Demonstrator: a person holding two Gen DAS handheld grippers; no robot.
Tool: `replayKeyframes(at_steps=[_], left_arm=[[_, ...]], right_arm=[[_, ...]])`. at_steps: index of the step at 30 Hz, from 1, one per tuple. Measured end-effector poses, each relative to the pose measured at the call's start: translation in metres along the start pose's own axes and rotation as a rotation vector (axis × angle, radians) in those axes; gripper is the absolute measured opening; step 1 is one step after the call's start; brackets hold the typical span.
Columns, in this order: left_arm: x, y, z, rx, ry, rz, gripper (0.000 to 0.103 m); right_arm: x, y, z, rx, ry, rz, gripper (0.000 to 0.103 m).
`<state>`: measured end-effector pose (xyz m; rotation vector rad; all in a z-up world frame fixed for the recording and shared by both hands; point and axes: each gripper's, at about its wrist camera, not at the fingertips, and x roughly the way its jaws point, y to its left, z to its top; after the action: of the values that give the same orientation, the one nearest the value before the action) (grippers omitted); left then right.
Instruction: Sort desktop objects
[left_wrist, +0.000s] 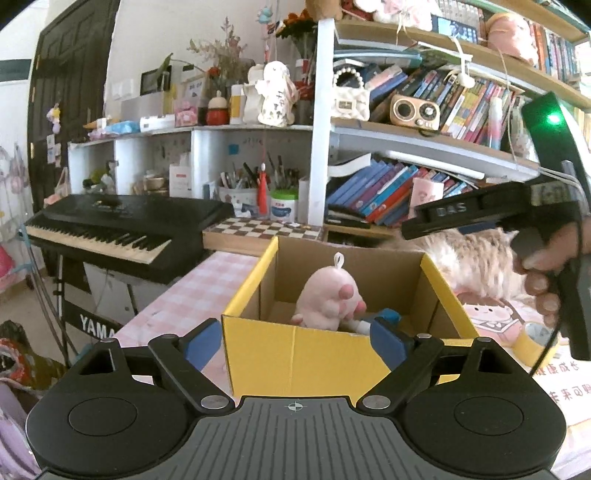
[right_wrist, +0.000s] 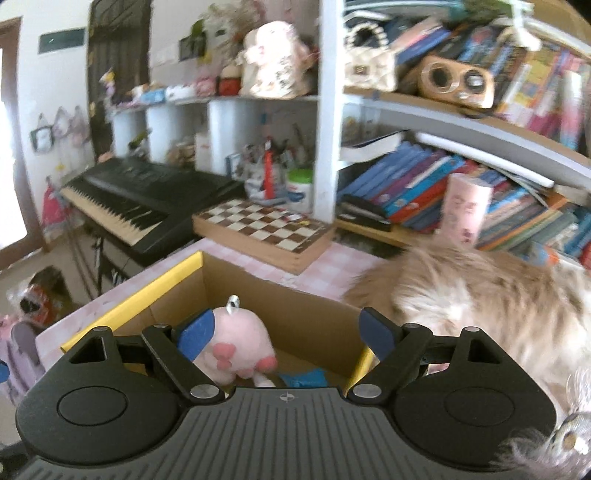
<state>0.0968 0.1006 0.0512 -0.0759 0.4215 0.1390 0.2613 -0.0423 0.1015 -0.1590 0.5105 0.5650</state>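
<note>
The soft pink plush pig with a white hanging loop (left_wrist: 330, 295) sits upright inside the open yellow cardboard box (left_wrist: 295, 354) on the pink checked tabletop (left_wrist: 192, 295), with a small blue-and-white item (right_wrist: 303, 378) lying beside it on the box floor. The left gripper (left_wrist: 295, 341) hangs before the box's near wall with its jaws wide and empty, while the right gripper (right_wrist: 284, 336) hovers over the box, also spread wide and gripping nothing. A fluffy tan cat (right_wrist: 480, 295) lies just beside the box, so I judge the right gripper could brush it or shove the light box on its next reach.
</note>
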Motion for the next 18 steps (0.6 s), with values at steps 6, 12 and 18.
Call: replayKeyframes(at_steps=[6, 12, 18], left_arm=[[-0.014, 0.004, -0.008, 0.005, -0.005, -0.011, 0.093], [-0.029, 0.011, -0.017, -0.005, 0.012, -0.031, 0.093], [-0.046, 0.013, -0.027, -0.001, 0.025, -0.048, 0.093]], right_arm=[[-0.033, -0.008, -0.022, 0.100, -0.031, -0.092, 0.084], [-0.061, -0.004, -0.049, 0.154, -0.026, -0.153, 0.084], [-0.086, 0.009, -0.074, 0.167, -0.001, -0.176, 0.084]])
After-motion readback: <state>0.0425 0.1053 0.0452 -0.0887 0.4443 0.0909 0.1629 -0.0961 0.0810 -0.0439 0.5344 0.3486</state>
